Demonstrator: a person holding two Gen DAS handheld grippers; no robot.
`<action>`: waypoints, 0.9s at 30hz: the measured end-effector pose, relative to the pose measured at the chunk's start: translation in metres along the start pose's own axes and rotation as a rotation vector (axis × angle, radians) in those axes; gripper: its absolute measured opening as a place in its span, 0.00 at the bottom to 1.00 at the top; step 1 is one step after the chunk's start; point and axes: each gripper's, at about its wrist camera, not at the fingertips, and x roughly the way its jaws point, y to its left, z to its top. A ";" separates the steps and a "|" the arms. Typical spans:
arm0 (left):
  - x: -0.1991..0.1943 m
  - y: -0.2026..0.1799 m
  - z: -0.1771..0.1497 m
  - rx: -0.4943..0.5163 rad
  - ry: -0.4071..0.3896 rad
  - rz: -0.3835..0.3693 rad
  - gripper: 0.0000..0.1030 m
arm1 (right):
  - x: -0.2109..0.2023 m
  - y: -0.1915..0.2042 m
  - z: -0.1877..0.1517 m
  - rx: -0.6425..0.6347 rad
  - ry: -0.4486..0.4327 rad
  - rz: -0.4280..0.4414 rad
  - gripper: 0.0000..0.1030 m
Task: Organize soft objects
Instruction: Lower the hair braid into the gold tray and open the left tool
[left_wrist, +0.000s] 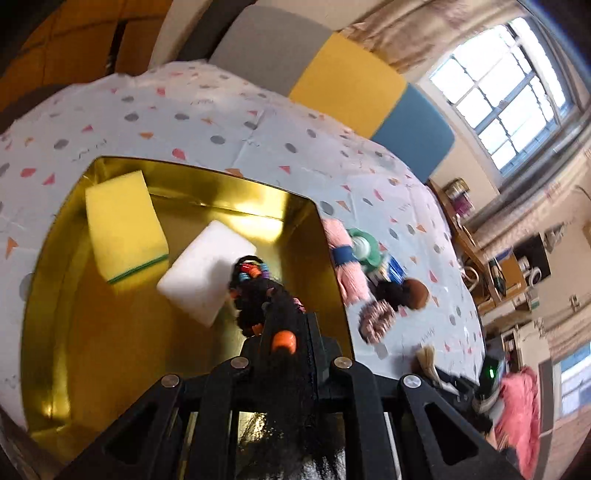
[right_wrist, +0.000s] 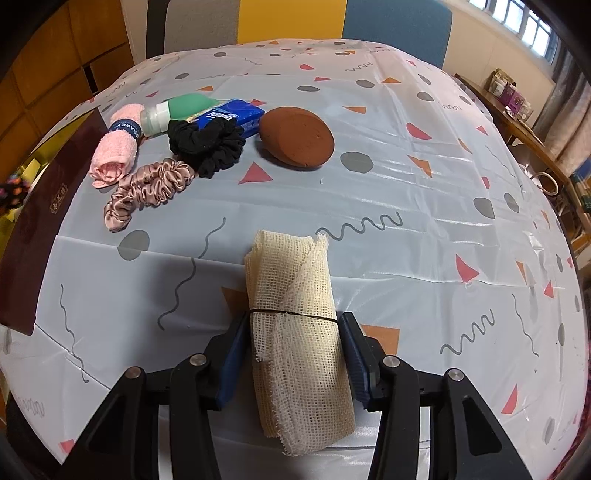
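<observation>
Left wrist | gold box (left_wrist: 325, 236): two sponges | left claw (left_wrist: 282, 332) clamps black scrunchie (left_wrist: 258, 295)

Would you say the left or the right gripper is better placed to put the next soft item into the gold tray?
Left, probably: the left gripper already holds the black scrunchie over the gold tray.

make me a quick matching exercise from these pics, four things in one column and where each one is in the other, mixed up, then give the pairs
Things
1. yellow sponge
2. mesh cloth roll
3. black fuzzy toy
4. brown round pad

Places
A. lying on the tablecloth, right of the blue tissue pack
B. between the fingers of the right gripper
C. lying in the gold tray beside the white sponge
D. held by the left gripper above the gold tray

Pairs: 1-C, 2-B, 3-D, 4-A
</observation>
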 end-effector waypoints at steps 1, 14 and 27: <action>0.008 -0.001 0.005 -0.004 0.007 -0.008 0.11 | 0.000 0.000 0.000 0.000 0.000 0.000 0.48; 0.064 -0.009 0.024 0.042 0.083 0.062 0.37 | 0.001 0.000 0.001 -0.001 -0.002 0.001 0.48; -0.023 -0.021 -0.028 0.209 -0.083 0.212 0.37 | 0.001 0.004 -0.001 -0.016 -0.017 -0.018 0.44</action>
